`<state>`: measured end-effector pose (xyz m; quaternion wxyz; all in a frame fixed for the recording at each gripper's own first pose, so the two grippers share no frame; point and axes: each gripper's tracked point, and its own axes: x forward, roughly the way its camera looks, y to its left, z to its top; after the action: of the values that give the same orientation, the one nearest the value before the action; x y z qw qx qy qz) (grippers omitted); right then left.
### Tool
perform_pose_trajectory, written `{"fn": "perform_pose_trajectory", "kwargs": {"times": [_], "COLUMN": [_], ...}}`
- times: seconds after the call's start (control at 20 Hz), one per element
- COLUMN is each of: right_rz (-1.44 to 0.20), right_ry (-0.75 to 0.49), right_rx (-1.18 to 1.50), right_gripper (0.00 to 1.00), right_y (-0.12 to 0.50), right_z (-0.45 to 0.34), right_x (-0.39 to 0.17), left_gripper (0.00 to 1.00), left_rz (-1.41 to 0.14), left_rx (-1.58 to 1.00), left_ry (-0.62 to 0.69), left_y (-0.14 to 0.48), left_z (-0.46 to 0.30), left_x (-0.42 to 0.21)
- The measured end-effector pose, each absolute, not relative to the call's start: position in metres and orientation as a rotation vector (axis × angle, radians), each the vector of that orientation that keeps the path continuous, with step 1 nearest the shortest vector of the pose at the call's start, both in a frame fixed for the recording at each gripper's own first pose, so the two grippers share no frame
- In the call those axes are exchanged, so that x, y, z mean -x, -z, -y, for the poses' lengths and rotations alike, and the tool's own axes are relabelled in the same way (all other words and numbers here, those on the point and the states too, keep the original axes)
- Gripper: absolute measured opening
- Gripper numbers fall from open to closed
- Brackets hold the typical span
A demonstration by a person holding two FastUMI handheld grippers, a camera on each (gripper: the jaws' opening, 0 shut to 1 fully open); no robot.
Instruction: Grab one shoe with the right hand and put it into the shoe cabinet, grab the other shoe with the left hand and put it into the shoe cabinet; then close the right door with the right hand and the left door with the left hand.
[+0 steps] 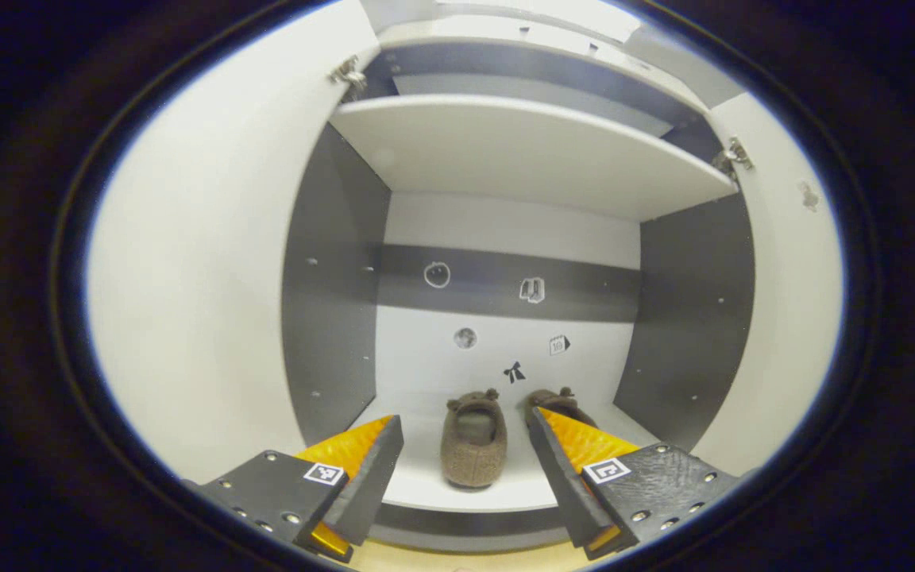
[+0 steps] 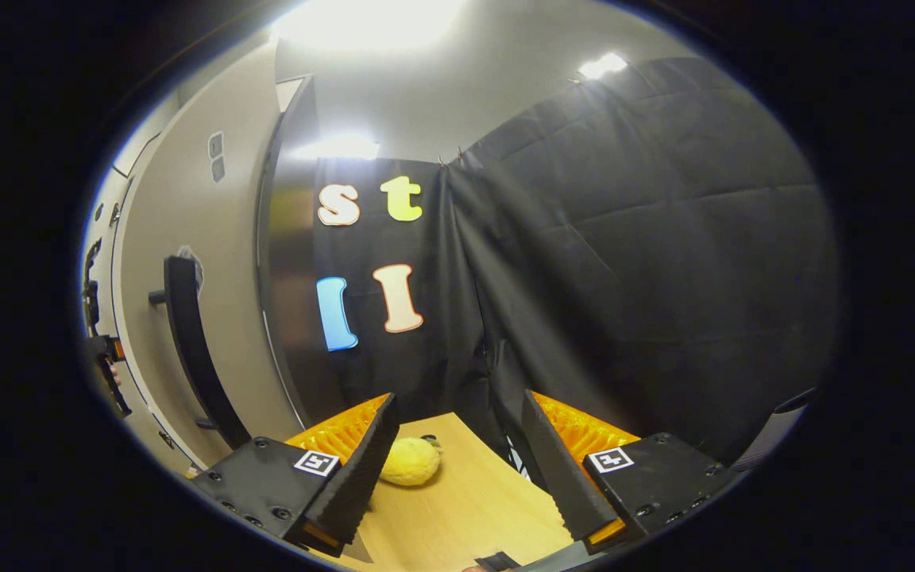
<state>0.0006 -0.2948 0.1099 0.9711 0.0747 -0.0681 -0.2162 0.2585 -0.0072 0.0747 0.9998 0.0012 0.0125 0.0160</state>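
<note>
With both shoes (image 1: 473,445) on the cabinet floor (image 1: 426,492), the left tool (image 1: 465,469) hangs wide and empty before them; the right tool (image 2: 453,469), also wide, sits beside the right door (image 2: 187,262), whose handle (image 2: 195,349) it could miss.

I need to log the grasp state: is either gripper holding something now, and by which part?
Nothing is held. Left gripper and right gripper are open; both shoes sit inside the cabinet.
</note>
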Motion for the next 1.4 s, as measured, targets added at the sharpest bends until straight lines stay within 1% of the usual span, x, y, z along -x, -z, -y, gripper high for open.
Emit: {"fn": "perform_pose_trajectory", "kwargs": {"times": [0.25,0.55,0.6,0.65,0.7,0.95,1.2,1.4], "right_rz": [0.179,0.177,0.182,0.189,0.194,0.206,0.186,0.183], "right_ry": [0.411,0.367,0.360,0.356,0.344,0.224,0.167,0.204], "right_rx": [-0.141,-0.153,-0.158,-0.157,-0.159,-0.156,-0.144,-0.101], "right_gripper": [0.98,0.98,0.98,0.98,0.98,0.98,0.98,0.97], "right_y": [-0.129,-0.131,-0.134,-0.136,-0.140,-0.153,-0.152,-0.151], "right_z": [0.287,0.263,0.262,0.258,0.257,0.237,0.221,0.216], "right_x": [-0.002,-0.007,-0.007,-0.007,-0.008,-0.015,-0.023,-0.020], "left_gripper": [0.99,0.99,0.86,0.86,0.93,0.93,0.93,0.93], "left_rz": [0.018,-0.015,-0.027,-0.035,-0.042,-0.095,-0.104,-0.114], "left_rx": [-0.044,-0.039,-0.034,-0.034,-0.038,-0.005,-0.014,-0.010], "left_ry": [-0.077,-0.067,-0.056,-0.047,-0.046,-0.018,-0.014,-0.012], "left_y": [-0.080,-0.058,-0.052,-0.049,-0.045,-0.019,0.000,0.004], "left_z": [0.008,0.004,0.006,0.006,0.004,0.004,-0.004,-0.014], "left_x": [-0.213,-0.168,-0.158,-0.151,-0.144,-0.111,-0.078,-0.064]}}
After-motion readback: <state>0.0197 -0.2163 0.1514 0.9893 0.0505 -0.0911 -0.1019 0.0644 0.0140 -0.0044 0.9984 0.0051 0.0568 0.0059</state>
